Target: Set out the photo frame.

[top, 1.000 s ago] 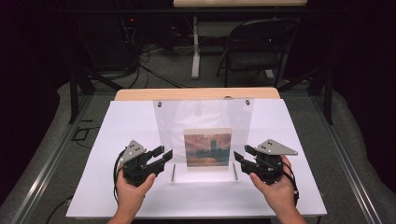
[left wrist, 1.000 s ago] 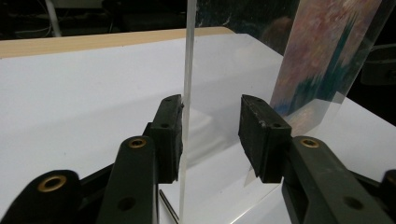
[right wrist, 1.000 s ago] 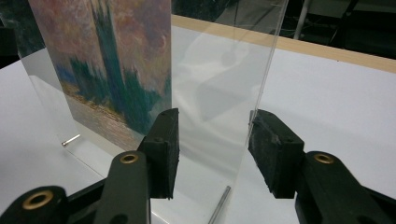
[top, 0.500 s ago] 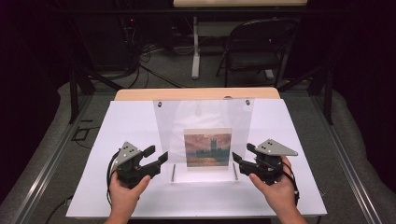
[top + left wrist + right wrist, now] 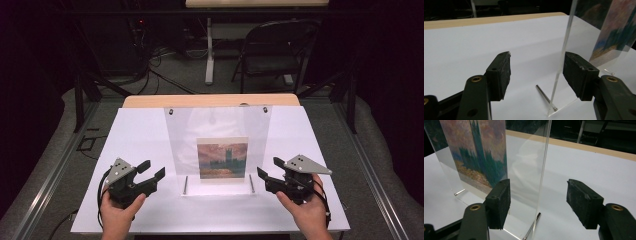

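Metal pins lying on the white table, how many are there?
2. The left pin lies by the clear stand's left edge, the right pin by its right edge. None seem hidden.

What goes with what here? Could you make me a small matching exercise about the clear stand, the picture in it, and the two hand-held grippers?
Things:
1. clear acrylic stand
2. painted picture of towers at sunset
3. left black two-jaw gripper
4. right black two-jaw gripper

States:
A. open, beside the stand's right edge
B. upright on the white table
C. open, beside the stand's left edge
D. held inside the stand

Pairs: 1-B, 2-D, 3-C, 4-A
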Demonstrator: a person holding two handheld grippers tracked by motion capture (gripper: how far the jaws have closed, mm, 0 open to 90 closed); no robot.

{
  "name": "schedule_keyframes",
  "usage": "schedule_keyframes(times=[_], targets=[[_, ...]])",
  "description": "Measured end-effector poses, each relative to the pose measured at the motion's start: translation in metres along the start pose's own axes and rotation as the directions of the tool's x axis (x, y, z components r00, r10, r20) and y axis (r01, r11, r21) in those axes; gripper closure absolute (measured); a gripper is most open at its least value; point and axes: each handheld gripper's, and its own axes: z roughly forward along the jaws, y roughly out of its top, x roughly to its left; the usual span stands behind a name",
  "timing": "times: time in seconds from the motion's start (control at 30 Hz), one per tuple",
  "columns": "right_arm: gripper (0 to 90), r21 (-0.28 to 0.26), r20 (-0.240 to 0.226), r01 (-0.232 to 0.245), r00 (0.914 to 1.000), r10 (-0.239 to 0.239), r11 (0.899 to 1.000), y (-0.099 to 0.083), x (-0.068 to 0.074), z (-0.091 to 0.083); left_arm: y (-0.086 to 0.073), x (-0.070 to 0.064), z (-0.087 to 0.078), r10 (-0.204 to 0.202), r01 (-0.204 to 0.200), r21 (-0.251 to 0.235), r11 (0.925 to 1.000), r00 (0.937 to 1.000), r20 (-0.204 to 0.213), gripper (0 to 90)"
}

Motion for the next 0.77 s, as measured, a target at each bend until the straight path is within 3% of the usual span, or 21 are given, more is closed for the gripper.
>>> schedule_keyframes(times=[0.2, 0.37, 0.57, 0.77], targets=[[35.8, 0.023, 0.008, 0.007, 0.9999, -0.007, 1.0, -0.018, -0.004, -0.001, -0.017, 0.015, -0.003, -0.021, 0.021, 0.01, 0.9997, 0.9991, -0.038, 39.5], [35.8, 0.02, 0.033, -0.02, 0.9993, 0.019, 1.0, -0.034, -0.014, 0.001, -0.028, 0.022, 0.0, -0.011, 0.012, 0.018, 0.9998, 0.9977, -0.066, 39.6], [34.9, 0.006, 0.059, -0.05, 0.997, 0.05, 0.999, -0.048, -0.025, 0.007, -0.04, 0.029, 0.01, -0.024, 0.027, 0.049, 0.9984, 0.9981, -0.056, 39.5], [34.8, 0.031, 0.047, -0.083, 0.9956, 0.082, 0.996, -0.059, -0.03, 0.011, -0.047, 0.036, 0.016, -0.04, 0.044, 0.068, 0.9967, 0.9973, -0.062, 39.5]])
